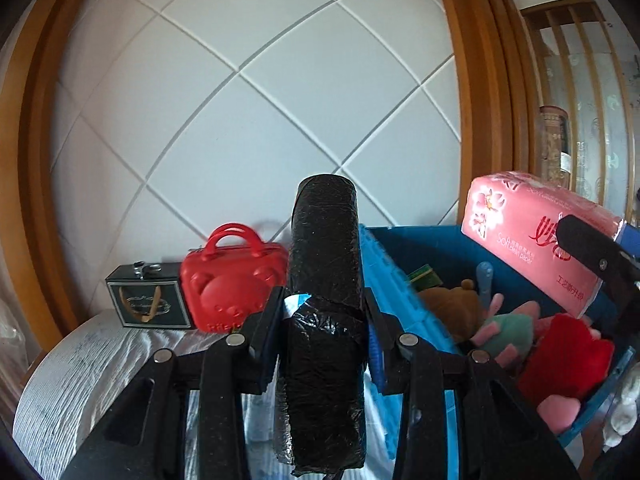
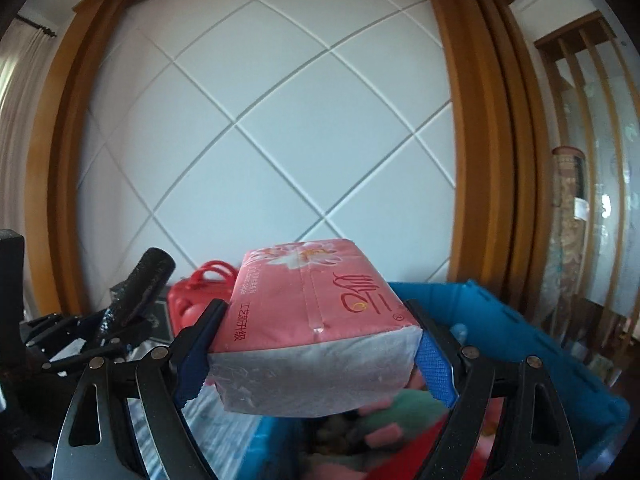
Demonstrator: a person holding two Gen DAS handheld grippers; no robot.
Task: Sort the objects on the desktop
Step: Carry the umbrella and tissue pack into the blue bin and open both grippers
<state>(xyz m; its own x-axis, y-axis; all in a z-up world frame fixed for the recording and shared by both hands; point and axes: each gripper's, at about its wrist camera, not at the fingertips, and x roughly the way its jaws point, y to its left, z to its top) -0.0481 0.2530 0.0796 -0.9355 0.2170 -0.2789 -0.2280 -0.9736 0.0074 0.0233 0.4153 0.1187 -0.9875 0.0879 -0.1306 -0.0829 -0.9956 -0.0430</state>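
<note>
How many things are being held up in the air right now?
2. A black roll is clamped in the left hand-held gripper, beside the blue bin. A pink tissue pack sits in the right hand-held gripper, above that bin.

I see a glossy black roll (image 1: pixel 324 280), a pink flower-printed tissue pack (image 2: pixel 316 300), a blue bin (image 1: pixel 404 280), a red bear-embossed case (image 1: pixel 232 280), and a white, diamond-grooved wall (image 1: pixel 256 80).

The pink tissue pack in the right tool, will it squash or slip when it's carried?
The pink tissue pack is probably soft: its sides bulge between the right tool's pads. Its glossy plastic wrap may be slippery. It looks light for its size.
</note>
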